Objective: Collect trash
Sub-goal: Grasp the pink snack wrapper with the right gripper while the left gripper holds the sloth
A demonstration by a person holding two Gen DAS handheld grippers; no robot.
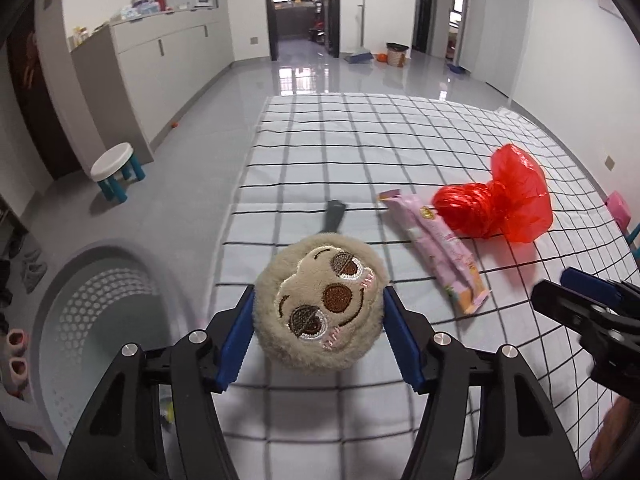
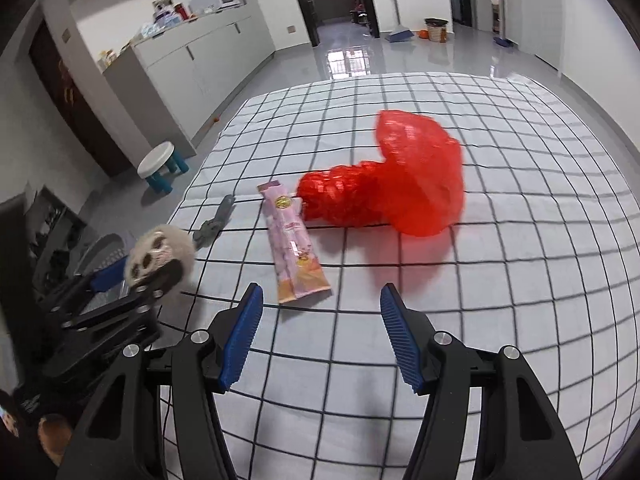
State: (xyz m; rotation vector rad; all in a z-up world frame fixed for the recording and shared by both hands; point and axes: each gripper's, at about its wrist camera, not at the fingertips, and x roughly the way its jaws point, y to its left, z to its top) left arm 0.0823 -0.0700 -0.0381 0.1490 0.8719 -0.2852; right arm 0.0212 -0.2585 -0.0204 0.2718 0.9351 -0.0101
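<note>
Item in transit: round plush sloth-face toy (image 1: 322,300), clamped between left gripper (image 1: 320,328) fingers, held above the checked cloth's left edge, beside the perforated grey basket (image 1: 100,300).
Right gripper (image 2: 322,334): fingers apart, empty, facing pink snack wrapper (image 2: 294,240) and red plastic bag (image 2: 392,184) lying on cloth. Likely next: swing the toy left over the basket and release.

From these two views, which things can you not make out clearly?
- Grey object: left wrist view, its near end hidden behind the plush toy held in the left tool.
- Basket: left wrist view, its inside partly covered by the tool's arm.
- Pink wrapper: print too small to read in either view.
- Right tool: blurred and cut by the edge in the left wrist view.
</note>
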